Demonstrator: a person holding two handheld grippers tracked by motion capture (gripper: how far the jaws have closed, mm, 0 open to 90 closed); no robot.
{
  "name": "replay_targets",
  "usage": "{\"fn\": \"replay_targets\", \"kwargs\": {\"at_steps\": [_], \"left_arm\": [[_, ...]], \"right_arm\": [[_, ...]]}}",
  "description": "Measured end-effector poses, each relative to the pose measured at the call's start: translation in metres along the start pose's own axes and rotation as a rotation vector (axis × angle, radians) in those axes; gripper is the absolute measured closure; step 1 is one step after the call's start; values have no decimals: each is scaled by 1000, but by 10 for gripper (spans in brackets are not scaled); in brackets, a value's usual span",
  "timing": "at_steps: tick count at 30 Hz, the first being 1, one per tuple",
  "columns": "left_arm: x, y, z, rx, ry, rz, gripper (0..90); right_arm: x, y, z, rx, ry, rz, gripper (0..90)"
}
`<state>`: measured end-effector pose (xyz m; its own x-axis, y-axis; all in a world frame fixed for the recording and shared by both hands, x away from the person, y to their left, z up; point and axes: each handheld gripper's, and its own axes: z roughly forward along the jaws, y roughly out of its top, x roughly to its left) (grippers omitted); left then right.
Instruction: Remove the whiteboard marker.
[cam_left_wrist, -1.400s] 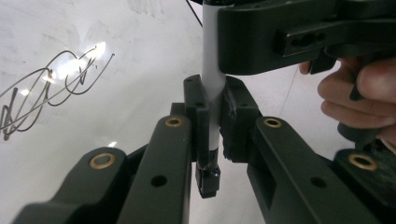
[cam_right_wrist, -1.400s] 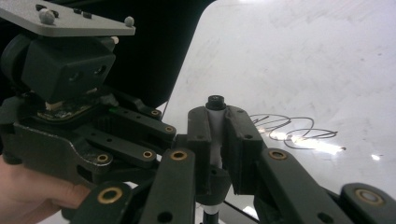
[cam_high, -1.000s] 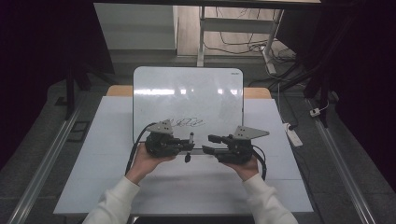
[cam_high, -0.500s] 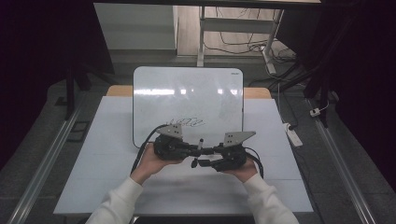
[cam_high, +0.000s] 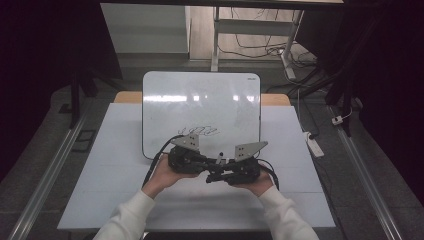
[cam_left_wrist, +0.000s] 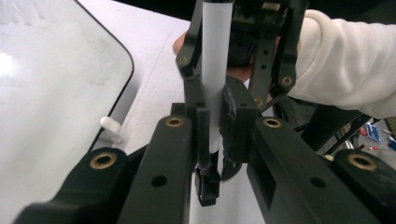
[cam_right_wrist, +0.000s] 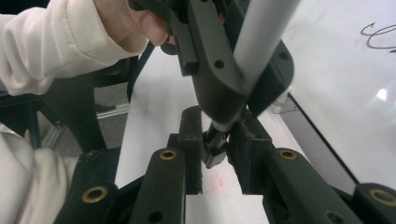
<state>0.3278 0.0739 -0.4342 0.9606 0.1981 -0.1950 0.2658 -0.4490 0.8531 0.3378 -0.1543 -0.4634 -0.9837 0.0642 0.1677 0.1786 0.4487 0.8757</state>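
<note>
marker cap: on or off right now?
Cannot tell. The left gripper clamps the white marker; the right gripper closes around its dark end, seam hidden.

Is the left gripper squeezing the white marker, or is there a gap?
Touching. In the left gripper view, the left gripper's fingers press against both sides of the white marker, no gap.

Left claw (cam_high: 212, 161) and right claw (cam_high: 216, 176) tip-to-tip, both clamped.

The whiteboard (cam_high: 201, 112) carries a few dark handwritten strokes near its lower edge, but they are too small and loose to read as letters. A tiny dark mark sits at its upper right corner, also unreadable. No other text, label or number is legible.
</note>
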Motion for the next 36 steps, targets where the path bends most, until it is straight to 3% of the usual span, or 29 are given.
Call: {"fn": "replay_targets", "kwargs": {"at_steps": [7,14,15,18,20,21,25,28,36], "left_arm": [[0,0,1,4,-6,16,813],[1,-1,3,-23,18,7,789],[1,-1,2,-32,32,1,775],[-1,-3,-6,-48,92,-27,590],[-2,-8,-16,-69,122,-52,560],[-2,-12,-21,-74,146,-66,502],[-6,-31,-42,-89,229,-122,463],[-12,-53,-59,-68,315,-165,435],[-27,-104,-91,-36,473,-248,376]], "right_arm": [[1,1,7,16,1,8,765],[-1,0,7,6,-49,41,783],[-1,0,7,0,-58,44,784],[-1,0,5,-20,-86,49,789],[-2,0,3,-28,-112,53,789],[-3,0,1,-31,-125,52,789],[-7,-2,-5,-68,-176,70,789],[-8,-2,-10,-101,-218,73,789],[-13,2,-19,-171,-295,63,789]]}}
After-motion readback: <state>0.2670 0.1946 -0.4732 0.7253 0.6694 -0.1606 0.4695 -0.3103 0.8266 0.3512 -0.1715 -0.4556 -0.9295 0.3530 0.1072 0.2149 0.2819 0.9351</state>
